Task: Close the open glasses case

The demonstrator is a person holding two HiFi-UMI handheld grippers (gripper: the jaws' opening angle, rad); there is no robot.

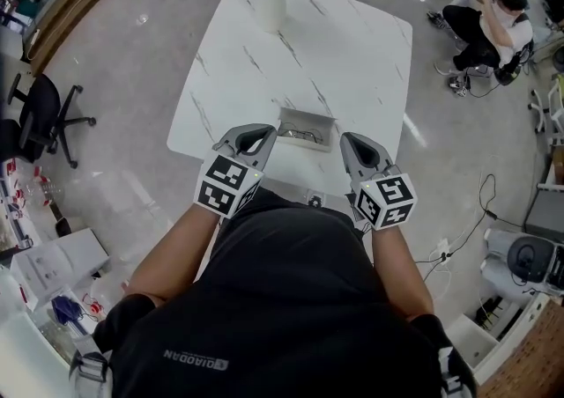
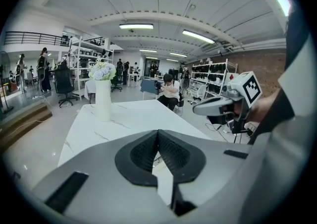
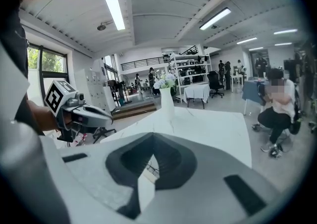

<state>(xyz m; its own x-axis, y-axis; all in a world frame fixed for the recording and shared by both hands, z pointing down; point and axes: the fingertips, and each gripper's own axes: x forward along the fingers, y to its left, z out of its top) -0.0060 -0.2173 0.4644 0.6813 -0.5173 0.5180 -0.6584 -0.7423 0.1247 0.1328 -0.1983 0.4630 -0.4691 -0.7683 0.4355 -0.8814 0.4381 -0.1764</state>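
While we hold grey left gripper (image 1: 267, 132) and grey right gripper (image 1: 346, 138) over near edge of white marble-pattern table (image 1: 352, 53), grey rectangular glasses case (image 1: 291, 116) lies open between them, lid not yet folded. Both jaw pairs pressed together, empty. Closing, we judge, entirely ahead.
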